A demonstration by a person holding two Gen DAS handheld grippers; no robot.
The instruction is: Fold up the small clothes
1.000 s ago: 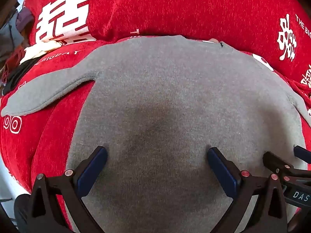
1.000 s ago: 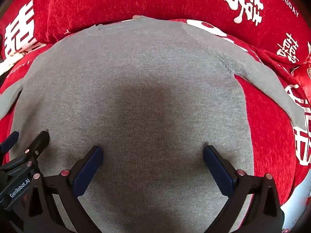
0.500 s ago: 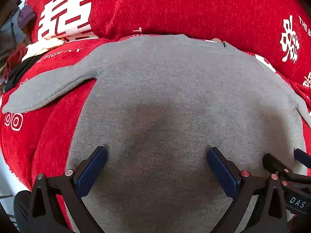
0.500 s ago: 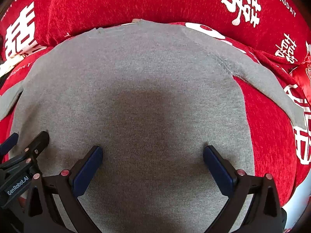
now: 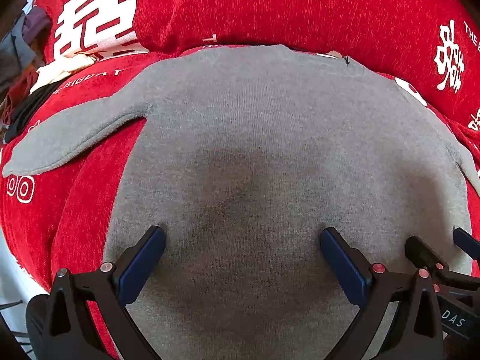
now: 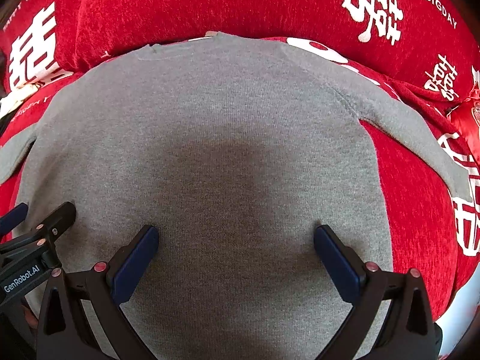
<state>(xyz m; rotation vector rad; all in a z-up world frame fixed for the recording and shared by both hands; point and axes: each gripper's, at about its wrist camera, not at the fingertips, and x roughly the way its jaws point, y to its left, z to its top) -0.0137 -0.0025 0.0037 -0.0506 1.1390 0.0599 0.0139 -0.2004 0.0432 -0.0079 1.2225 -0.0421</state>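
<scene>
nearest, the left gripper (image 5: 242, 235) and the right gripper (image 6: 236, 233) both stand spread wide with nothing between the blue pads (image 5: 141, 265), tips resting on the lower body of a grey knit sweater (image 5: 270, 150). the sweater lies flat, sleeves out to each side, on a red cover with white lettering (image 5: 90, 198). beyond its collar lies a red pillow (image 6: 240, 3).

Sweater (image 5: 255, 138) lies flat on cover (image 5: 90, 210) (pillow (image 5: 285, 6) behind).
</scene>
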